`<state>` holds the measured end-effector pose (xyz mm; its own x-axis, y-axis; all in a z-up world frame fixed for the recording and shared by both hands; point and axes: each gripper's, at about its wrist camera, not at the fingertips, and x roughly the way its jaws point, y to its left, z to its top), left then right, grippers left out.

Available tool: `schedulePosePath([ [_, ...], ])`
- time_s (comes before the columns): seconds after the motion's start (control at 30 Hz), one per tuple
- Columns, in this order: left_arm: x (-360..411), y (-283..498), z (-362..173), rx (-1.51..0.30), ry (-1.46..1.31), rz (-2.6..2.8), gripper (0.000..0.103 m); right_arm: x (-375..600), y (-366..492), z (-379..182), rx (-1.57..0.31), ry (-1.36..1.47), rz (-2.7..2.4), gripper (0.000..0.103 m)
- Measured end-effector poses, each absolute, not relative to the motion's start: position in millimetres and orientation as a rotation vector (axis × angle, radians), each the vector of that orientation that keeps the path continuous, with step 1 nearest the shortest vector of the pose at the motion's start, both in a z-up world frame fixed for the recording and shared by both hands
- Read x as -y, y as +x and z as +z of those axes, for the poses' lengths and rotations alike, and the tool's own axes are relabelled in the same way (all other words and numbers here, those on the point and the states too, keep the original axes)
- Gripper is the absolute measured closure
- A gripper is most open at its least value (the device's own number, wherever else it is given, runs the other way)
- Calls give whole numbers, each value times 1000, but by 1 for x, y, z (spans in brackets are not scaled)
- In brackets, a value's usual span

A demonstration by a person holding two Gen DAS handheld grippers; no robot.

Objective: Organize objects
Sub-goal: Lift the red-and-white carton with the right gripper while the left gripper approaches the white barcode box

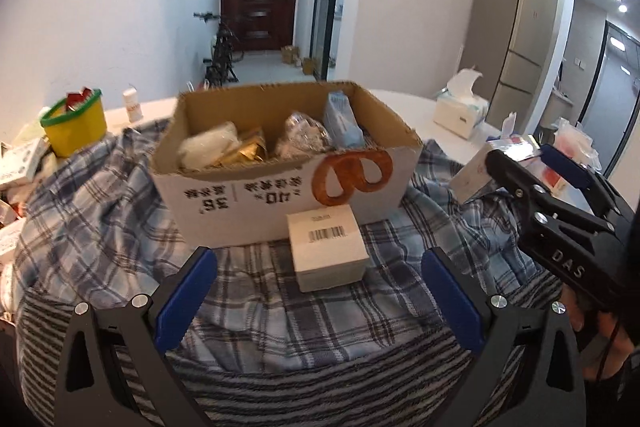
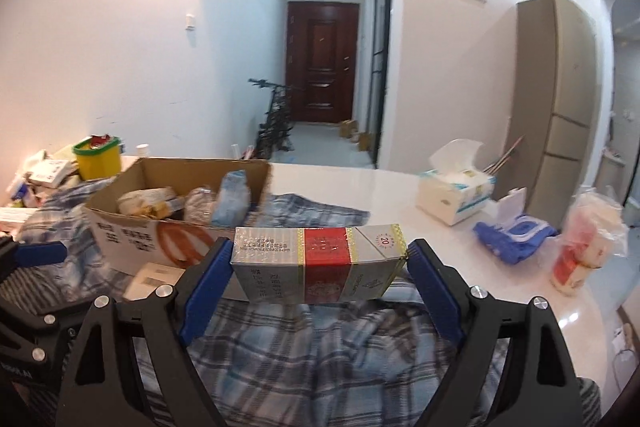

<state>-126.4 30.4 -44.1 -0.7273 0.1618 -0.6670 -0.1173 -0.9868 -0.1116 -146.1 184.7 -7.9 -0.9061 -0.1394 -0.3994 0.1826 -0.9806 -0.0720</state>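
An open cardboard box (image 1: 280, 187) holding several packets sits on a plaid cloth (image 1: 320, 315); it also shows in the right wrist view (image 2: 132, 227). A small white box with a barcode (image 1: 326, 247) stands against its front, ahead of my left gripper (image 1: 318, 287), which is open and empty. My right gripper (image 2: 320, 263) is shut on a silver and red cigarette carton (image 2: 316, 267), held across its ends above the cloth. The right gripper also shows at the right of the left wrist view (image 1: 532, 163).
A yellow tub with a green rim (image 1: 76, 127) and piled papers stand at the left. A tissue box (image 2: 454, 191), a blue wipes pack (image 2: 516, 233) and a plastic-wrapped packet (image 2: 584, 247) lie on the white table (image 2: 380, 195) at the right.
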Motion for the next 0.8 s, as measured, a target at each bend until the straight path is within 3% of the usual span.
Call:
schedulePosePath([
  [0.23,-37,-154,-62,180,-1229,2710,0,-202,-150,-12,-77,639,-2907,16],
  [0.63,-46,-173,-74,120,-1303,2708,1,-210,-154,-17,-32,691,-2896,16],
  [0.7,-47,-175,-76,116,-1307,2699,7,-208,-154,-19,-46,699,-2891,16],
  [0.8,-47,-178,-80,118,-1312,2683,9,-206,-153,-20,-65,699,-2886,16],
])
